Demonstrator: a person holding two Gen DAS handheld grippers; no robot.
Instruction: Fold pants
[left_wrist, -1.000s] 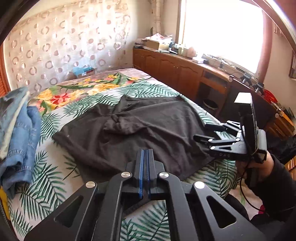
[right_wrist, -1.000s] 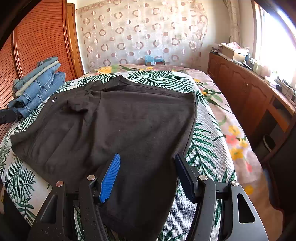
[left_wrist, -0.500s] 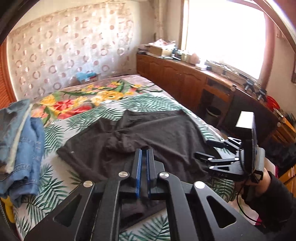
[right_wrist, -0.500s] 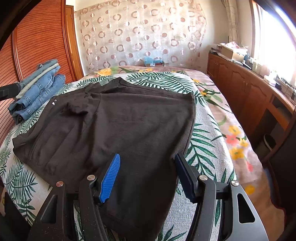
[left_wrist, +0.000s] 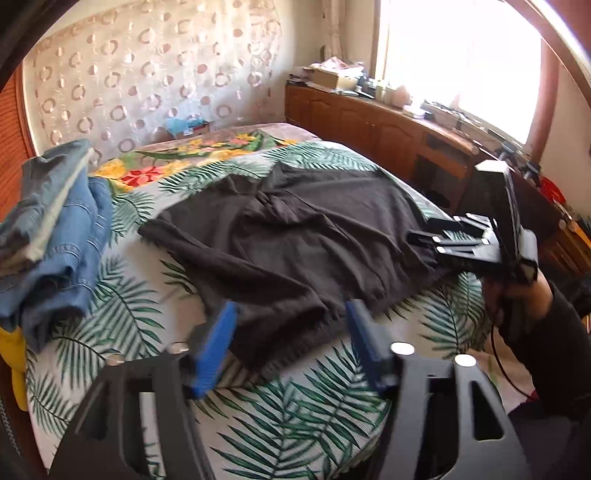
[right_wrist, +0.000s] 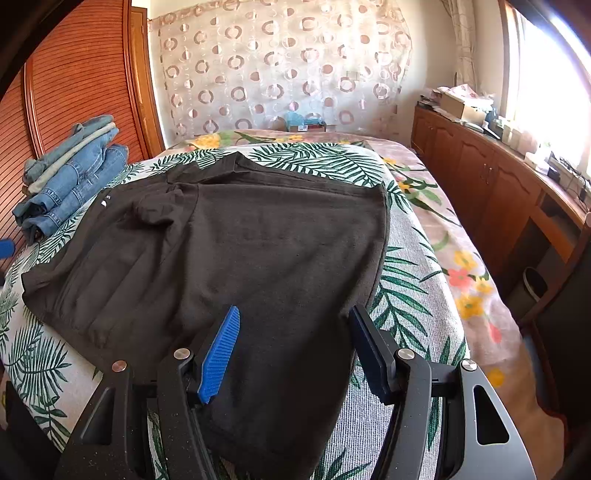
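Note:
Dark pants (left_wrist: 295, 236) lie spread flat on the bed, wrinkled near the waist. My left gripper (left_wrist: 290, 314) hovers at their near edge. Its blue pads (left_wrist: 218, 339) are blurred and its jaws are opening. A corner of the fabric lies between and below them, not pressed. From the right, my right gripper (left_wrist: 436, 240) reaches over the pants, held by a hand in a dark sleeve. In the right wrist view the right gripper (right_wrist: 295, 314) stands open above the pants (right_wrist: 258, 240), its pads apart from the cloth.
The bed (left_wrist: 122, 306) has a palm-leaf cover. A stack of folded jeans (left_wrist: 62, 236) sits at its left side, by a slatted wooden wardrobe (right_wrist: 74, 74). Wooden cabinets (right_wrist: 480, 184) with clutter run along the window wall, and a waste bin (right_wrist: 533, 284) stands below them.
The left gripper's jaws went from shut to wide apart, and its view drew back so the pants' near corner lies between them. The right gripper and the pants stayed where they were.

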